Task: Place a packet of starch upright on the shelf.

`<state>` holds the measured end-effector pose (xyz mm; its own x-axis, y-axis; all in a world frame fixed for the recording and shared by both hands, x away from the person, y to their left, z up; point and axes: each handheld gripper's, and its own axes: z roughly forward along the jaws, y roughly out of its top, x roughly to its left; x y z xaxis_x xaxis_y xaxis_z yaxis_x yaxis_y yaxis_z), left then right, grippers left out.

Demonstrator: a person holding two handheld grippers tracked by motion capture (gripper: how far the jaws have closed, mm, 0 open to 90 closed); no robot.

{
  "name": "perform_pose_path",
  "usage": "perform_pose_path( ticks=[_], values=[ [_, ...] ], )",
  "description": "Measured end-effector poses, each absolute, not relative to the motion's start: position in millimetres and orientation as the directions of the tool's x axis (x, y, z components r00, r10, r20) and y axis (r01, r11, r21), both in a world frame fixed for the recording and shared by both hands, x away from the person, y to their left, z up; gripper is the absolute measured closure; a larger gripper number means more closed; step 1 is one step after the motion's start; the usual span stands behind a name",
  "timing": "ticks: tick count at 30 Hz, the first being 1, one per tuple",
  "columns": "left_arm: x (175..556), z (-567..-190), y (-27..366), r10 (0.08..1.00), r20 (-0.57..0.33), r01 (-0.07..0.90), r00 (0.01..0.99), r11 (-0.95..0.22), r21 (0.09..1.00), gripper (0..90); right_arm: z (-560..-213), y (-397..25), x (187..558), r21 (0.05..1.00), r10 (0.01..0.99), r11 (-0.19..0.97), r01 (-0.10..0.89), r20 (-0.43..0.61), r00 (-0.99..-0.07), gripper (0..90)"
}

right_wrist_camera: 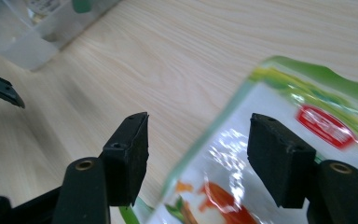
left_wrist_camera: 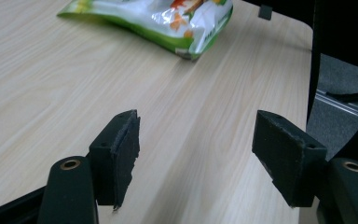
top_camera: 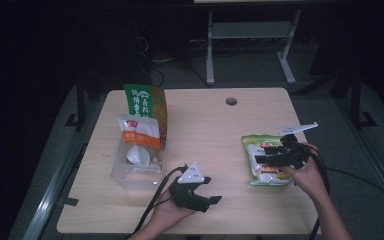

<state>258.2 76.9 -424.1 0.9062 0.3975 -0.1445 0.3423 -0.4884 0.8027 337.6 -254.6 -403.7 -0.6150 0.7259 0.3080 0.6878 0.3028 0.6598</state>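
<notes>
- While the high view is taking in the whole table (top_camera: 205, 130), it is showing the right gripper (top_camera: 270, 155) lying over a green snack bag (top_camera: 262, 172), with the right hand (top_camera: 307, 175) holding it from the near side. The left gripper (top_camera: 207, 192) is resting low near the table's front edge, well apart from the bag, with the left hand (top_camera: 167, 212) behind it. Off to the far side of the left fingers, a clear plastic bin (top_camera: 130, 172) is holding a white and orange pouch (top_camera: 140, 132), and a tall green and orange packet (top_camera: 147, 102) is standing at the bin's far end.
- Where the left gripper view is looking along its own jaws, the fingers (left_wrist_camera: 121, 154) are standing spread wide with bare wood between them. The snack bag (left_wrist_camera: 168, 23) is lying well beyond the fingertips, nothing standing in the way, and the table's far corner is showing past the other finger.
- Closer in, the right gripper view is showing what the high view is blurring: the right fingers (right_wrist_camera: 279, 156) are spread apart, one over the bag's glossy white face, the other (right_wrist_camera: 128, 154) over bare wood just outside the bag's green edge. The snack bag (right_wrist_camera: 270, 130) is lying beneath and between them; whether a finger is touching it I cannot tell. The bin's corner (right_wrist_camera: 42, 32) is showing far beyond the fingertips.
</notes>
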Motion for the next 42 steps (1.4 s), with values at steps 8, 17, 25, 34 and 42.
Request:
perform_pose_path(
  ticks=[8,17,25,34,42],
  values=[
    [273,-421,50,0.382,-0.133,0.327,0.915,-0.505,0.799,32.3,-418,-288,336,0.631,0.797,0.267,0.728,0.281,-0.535,40.4],
    [289,-424,20,0.371,-0.15,0.334,0.916,-0.501,0.799,32.2,-432,-317,341,0.596,0.845,0.215,0.773,0.283,-0.454,41.1],
    [304,-426,1,0.368,-0.172,0.352,0.914,-0.507,0.787,31.6,-448,-329,345,0.554,0.859,0.17,0.815,0.321,-0.398,52.2],
    [313,-431,-4,0.382,-0.217,0.399,0.898,-0.5,0.769,30.0,-448,-329,341,0.53,0.843,0.143,0.836,0.377,-0.383,82.7],
    [314,-427,3,0.405,-0.181,0.386,0.896,-0.511,0.768,30.0,-445,-323,331,0.497,0.83,0.191,0.847,0.379,-0.409,86.7]
  ],
)
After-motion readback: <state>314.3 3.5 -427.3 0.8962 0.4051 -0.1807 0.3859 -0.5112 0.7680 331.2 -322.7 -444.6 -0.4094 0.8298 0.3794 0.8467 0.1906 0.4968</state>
